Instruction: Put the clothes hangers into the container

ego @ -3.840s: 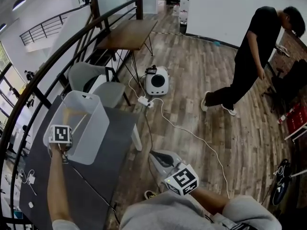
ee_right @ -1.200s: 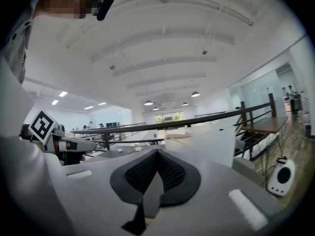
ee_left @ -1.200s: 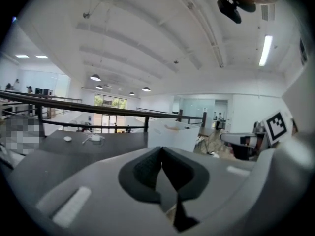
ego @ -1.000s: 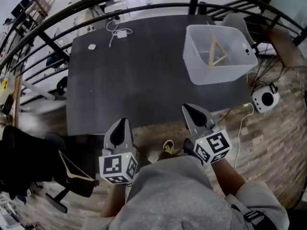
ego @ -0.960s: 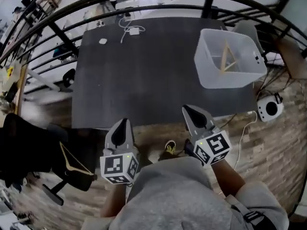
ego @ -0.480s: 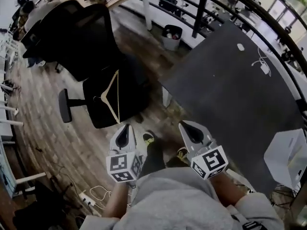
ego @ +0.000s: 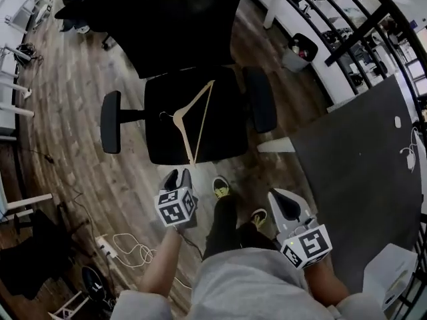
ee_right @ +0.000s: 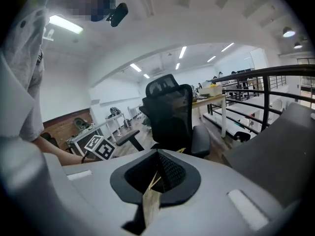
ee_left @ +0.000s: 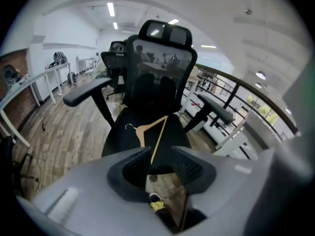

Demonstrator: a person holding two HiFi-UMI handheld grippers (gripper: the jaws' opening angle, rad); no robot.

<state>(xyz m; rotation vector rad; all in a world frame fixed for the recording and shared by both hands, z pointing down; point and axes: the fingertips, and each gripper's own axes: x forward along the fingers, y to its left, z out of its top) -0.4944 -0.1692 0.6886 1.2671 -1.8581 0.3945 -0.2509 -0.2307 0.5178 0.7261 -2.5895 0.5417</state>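
Note:
A wooden clothes hanger [ego: 202, 122] lies flat on the seat of a black office chair [ego: 227, 135]. My left gripper [ego: 177, 174] hangs over the floor just in front of the seat. Its jaws are opening, with nothing between them. In the left gripper view the hanger [ee_left: 152, 124] shows beyond the parted left gripper [ee_left: 160, 150]. My right gripper [ego: 283, 202] is shut and empty, held back near the table corner. From the right gripper [ee_right: 157, 155] I see the chair [ee_right: 172, 114] ahead. A corner of the white container [ego: 393, 272] shows at the lower right.
The dark table [ego: 360, 165] fills the right side, with a black railing beyond it. The chair's armrests [ego: 111, 121] flank the seat. White cables and a power strip [ego: 110, 249] lie on the wooden floor at lower left. The person's shoes [ego: 221, 187] stand below the seat.
The head view has swung from the table and container to the chair, now straight ahead. My left gripper has reached toward the seat and its jaws have parted. The right one stays shut.

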